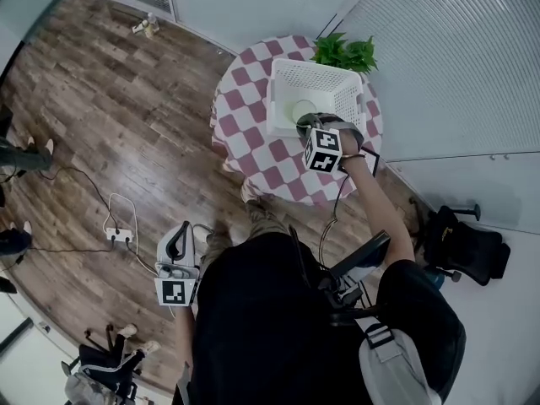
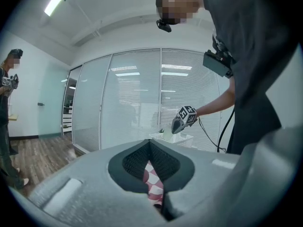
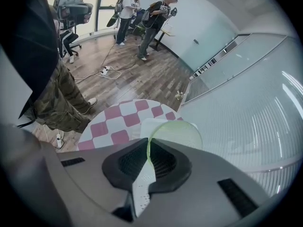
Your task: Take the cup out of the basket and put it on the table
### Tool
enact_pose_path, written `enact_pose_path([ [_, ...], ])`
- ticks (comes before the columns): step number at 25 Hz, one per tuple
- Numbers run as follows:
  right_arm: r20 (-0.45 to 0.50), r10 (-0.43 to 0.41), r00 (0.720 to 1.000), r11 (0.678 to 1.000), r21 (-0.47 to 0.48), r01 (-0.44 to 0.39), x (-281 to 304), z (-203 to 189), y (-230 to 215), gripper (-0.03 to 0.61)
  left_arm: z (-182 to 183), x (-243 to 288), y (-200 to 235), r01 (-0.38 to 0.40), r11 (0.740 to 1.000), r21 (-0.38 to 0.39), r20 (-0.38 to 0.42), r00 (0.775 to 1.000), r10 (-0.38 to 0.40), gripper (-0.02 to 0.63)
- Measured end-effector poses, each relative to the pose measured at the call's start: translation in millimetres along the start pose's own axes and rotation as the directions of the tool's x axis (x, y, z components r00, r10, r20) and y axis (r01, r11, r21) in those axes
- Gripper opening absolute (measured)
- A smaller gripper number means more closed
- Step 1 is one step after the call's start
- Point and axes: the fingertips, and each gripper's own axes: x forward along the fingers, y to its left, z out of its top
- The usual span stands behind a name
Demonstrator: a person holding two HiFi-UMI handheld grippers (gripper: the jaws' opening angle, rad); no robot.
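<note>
A pale green see-through cup [image 1: 301, 111] hangs over the inside of the white perforated basket [image 1: 314, 77], which stands on the round red-and-white checked table [image 1: 253, 133]. My right gripper [image 1: 309, 126] is shut on the cup's rim. In the right gripper view the cup [image 3: 177, 132] stands out past the jaws, and its thin edge is pinched between the pads [image 3: 137, 159]. From the left gripper view the cup [image 2: 168, 135] sits about level with the basket's [image 2: 182, 141] rim. My left gripper [image 1: 180, 233] hangs low beside the person over the floor, its jaws shut on nothing.
A green plant [image 1: 346, 53] stands at the table's far edge behind the basket. Cables and a power strip [image 1: 118, 234] lie on the wooden floor at the left. A black chair [image 1: 460, 239] is at the right. Other people stand far off [image 3: 142, 13].
</note>
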Motion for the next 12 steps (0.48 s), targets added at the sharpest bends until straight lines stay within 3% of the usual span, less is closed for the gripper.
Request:
enact_pose_path([
  [12, 0.026, 0.036, 0.999, 0.999, -0.013, -0.035, -0.1, 11.8, 28.0, 0.023, -2.3, 7.3, -5.2, 0.031, 1.0, -0.003, -0.02, 0.999, -0.031, -0.002],
])
